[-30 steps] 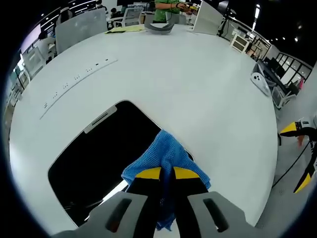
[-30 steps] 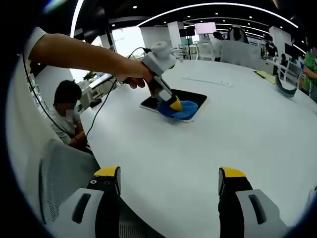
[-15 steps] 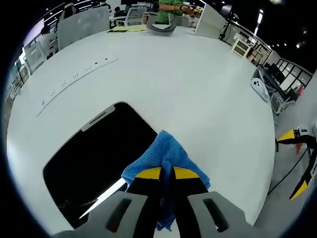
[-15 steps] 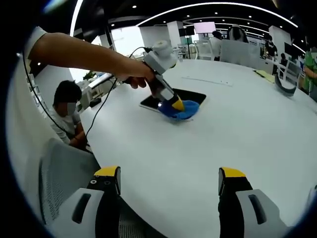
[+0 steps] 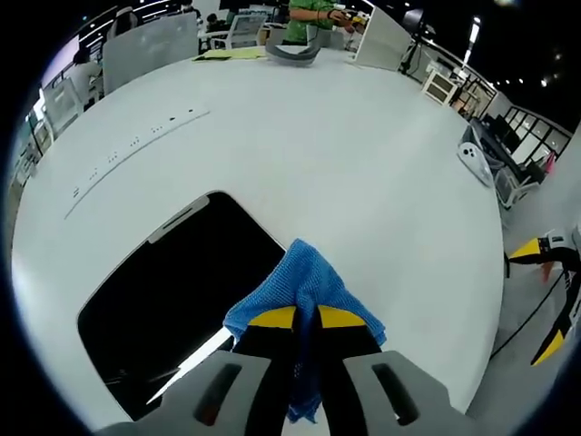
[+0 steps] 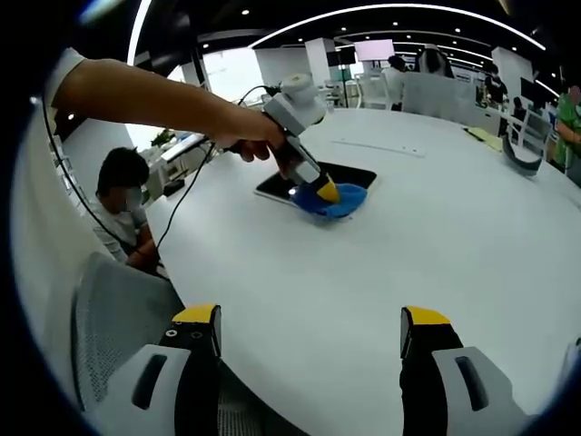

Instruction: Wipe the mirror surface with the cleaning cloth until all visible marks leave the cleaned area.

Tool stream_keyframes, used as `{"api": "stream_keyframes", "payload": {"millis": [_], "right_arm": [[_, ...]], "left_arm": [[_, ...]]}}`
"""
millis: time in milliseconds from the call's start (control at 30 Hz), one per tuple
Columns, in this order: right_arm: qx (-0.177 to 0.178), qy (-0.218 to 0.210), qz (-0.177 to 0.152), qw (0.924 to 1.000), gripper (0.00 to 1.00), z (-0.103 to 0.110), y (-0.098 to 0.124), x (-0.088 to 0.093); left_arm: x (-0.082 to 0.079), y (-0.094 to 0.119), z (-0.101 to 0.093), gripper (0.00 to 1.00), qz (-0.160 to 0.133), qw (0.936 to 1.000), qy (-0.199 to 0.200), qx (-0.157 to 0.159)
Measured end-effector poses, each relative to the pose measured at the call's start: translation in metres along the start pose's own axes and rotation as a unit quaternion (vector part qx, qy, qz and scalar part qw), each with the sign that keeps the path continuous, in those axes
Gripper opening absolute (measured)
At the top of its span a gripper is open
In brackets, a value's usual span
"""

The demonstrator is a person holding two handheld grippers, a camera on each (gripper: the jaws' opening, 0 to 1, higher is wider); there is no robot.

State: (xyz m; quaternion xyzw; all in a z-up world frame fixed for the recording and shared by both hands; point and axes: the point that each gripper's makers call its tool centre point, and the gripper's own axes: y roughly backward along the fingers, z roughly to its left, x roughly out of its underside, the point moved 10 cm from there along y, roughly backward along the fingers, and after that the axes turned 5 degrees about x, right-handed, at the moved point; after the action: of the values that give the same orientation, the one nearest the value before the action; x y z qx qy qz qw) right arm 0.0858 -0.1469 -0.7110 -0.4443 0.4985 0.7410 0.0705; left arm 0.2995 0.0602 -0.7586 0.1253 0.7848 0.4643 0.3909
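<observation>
Here, a broad white surface (image 5: pixel 363 182) curves away into an open office, with desks, chairs and ceiling lights around its far rim, and a person in a green top (image 5: pixel 304 18) stands at its 12 o'clock edge in the left gripper view. A grey curved object (image 5: pixel 292 52) lies near that far edge, and a white handheld device (image 5: pixel 477 153) sits toward 2 o'clock. In the right gripper view a seated person (image 6: pixel 123 213) is off the surface at 9 o'clock, just past the back of a grey mesh chair (image 6: pixel 118 327). The mirror (image 5: pixel 172 300) lies flat on the surface, a dark rounded rectangle reflecting a streak of light near its close edge. In the right gripper view a bare forearm reaches in from 10 o'clock, and the hand (image 6: pixel 245 141) grips the left tongs' white handle, angling them steeply down toward the mirror (image 6: pixel 313 177). The left tongs (image 5: pixel 306 318) are clamped tight on the blue cleaning cloth (image 5: pixel 304 286), its folds bunched between the yellow-tipped jaws; the cloth is pressed down at the mirror's corner and spills partly onto the white surface beside it, also seen in the right gripper view (image 6: pixel 336 202). The right tongs (image 6: pixel 311 329) hover well apart from the mirror, over bare surface, with their jaws spread wide and nothing between them.
</observation>
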Motion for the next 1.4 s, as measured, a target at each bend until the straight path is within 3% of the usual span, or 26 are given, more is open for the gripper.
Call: {"api": "stream_keyframes", "payload": {"millis": [1400], "right_arm": [[0.004, -0.013, 0.006, 0.9999, 0.80, -0.006, 0.000, 0.008]], "left_arm": [[-0.016, -0.006, 0.015, 0.05, -0.006, 0.9999, 0.008, -0.004]]}}
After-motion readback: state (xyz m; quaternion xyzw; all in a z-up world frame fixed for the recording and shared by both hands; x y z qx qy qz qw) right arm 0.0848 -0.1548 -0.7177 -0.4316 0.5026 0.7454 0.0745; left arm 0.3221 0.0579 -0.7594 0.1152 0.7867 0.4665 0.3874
